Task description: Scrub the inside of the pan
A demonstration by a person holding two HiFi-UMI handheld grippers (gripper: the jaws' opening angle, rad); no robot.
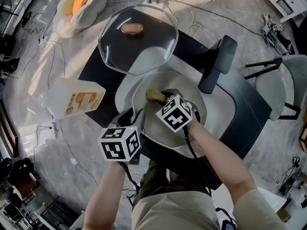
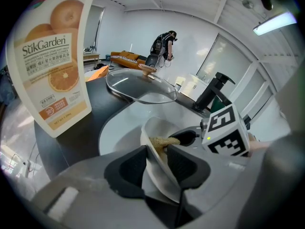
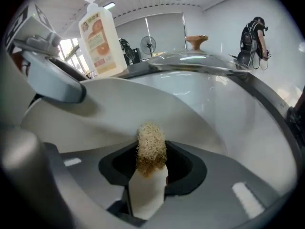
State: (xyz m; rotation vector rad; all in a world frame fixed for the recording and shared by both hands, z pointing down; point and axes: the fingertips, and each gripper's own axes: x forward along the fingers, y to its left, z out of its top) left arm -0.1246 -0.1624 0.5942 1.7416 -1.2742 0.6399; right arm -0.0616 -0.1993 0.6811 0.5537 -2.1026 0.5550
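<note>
Dark mat (image 1: pixel 96 70), pan (image 2: pixel 156 174) rim between left fingers (image 2: pixel 126 171), scrubber (image 3: pixel 151 149) pinched by right fingers (image 3: pixel 185 168)

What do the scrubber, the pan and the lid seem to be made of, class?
Scrubber: coarse tan plant fibre, loofah-like, bristly strands. Pan: likely metal with smooth cream coating, faint sheen. Lid: clear glass, see-through with reflections; knob looks wooden.

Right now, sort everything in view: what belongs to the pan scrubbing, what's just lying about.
Job: pan; scrub pad, held in right gripper; left gripper, on the pan's rim.
Lying about: glass lid; detergent bottle; plastic bag.
</note>
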